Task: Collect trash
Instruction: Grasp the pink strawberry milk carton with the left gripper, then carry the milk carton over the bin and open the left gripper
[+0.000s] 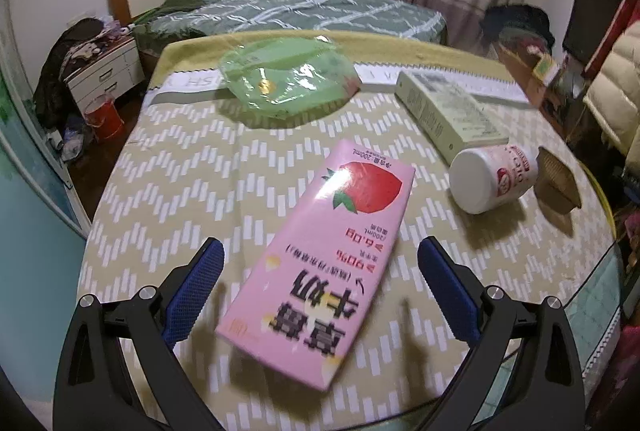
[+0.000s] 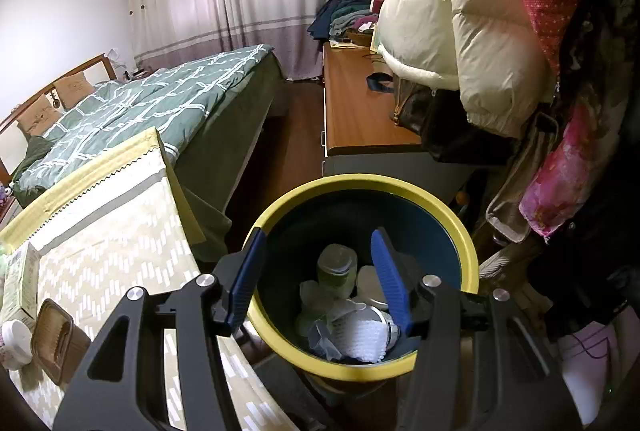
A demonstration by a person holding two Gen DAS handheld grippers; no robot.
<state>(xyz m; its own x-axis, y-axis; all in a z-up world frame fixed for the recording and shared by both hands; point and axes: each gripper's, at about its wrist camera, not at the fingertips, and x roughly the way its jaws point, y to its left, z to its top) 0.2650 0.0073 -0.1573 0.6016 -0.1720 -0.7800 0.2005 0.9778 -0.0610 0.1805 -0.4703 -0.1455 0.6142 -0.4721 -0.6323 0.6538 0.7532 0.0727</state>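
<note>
Lying flat on the worktop [image 1: 168, 167], the pink milk carton [image 1: 320, 263] runs diagonally from lower centre toward upper right, between the open, empty left tongs [image 1: 320, 287]. Right tongs [image 2: 316, 283] hang open, empty, over the bin [image 2: 460, 227].

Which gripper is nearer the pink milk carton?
Left. The left gripper is open, straddling the pink milk carton on the table; the right gripper is open over the bin.
</note>
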